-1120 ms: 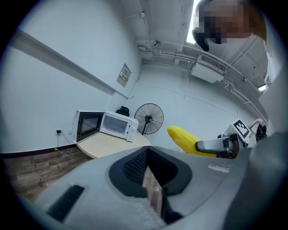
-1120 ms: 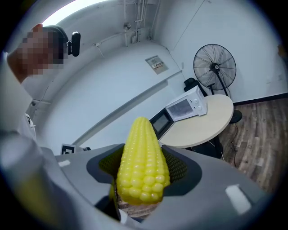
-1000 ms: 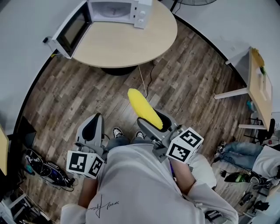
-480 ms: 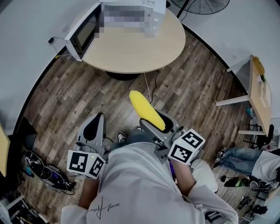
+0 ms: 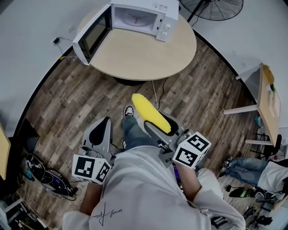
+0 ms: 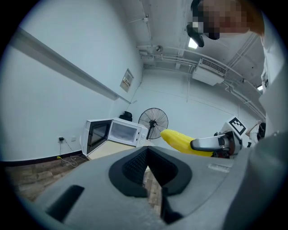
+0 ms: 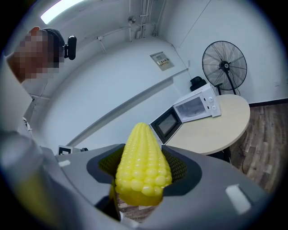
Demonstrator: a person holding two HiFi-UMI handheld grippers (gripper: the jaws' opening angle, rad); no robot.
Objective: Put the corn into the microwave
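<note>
A yellow corn cob [image 5: 150, 113] sticks out forward from my right gripper [image 5: 162, 126], which is shut on its thick end. In the right gripper view the corn [image 7: 141, 168] fills the gap between the dark pads and points at the microwave [image 7: 193, 108]. The white microwave [image 5: 135, 18] stands on a round wooden table [image 5: 144, 56] ahead, its door [image 5: 92, 36] swung open to the left. My left gripper [image 5: 105, 123] hangs beside the corn with its jaws together and nothing in them. The left gripper view shows the corn [image 6: 180, 140] at its right, and the microwave [image 6: 119, 132] beyond.
A black floor fan [image 5: 216, 6] stands behind the table. A cable [image 5: 155, 92] runs down from the table over the wooden floor. A second desk [image 5: 265, 94] is at the right, with a seated person's legs [image 5: 252, 164] below it. Cables and clutter [image 5: 49, 177] lie at the lower left.
The table and microwave have come nearer and lower in the head view. A leg has stepped forward between the grippers. The corn stays held in the right gripper.
</note>
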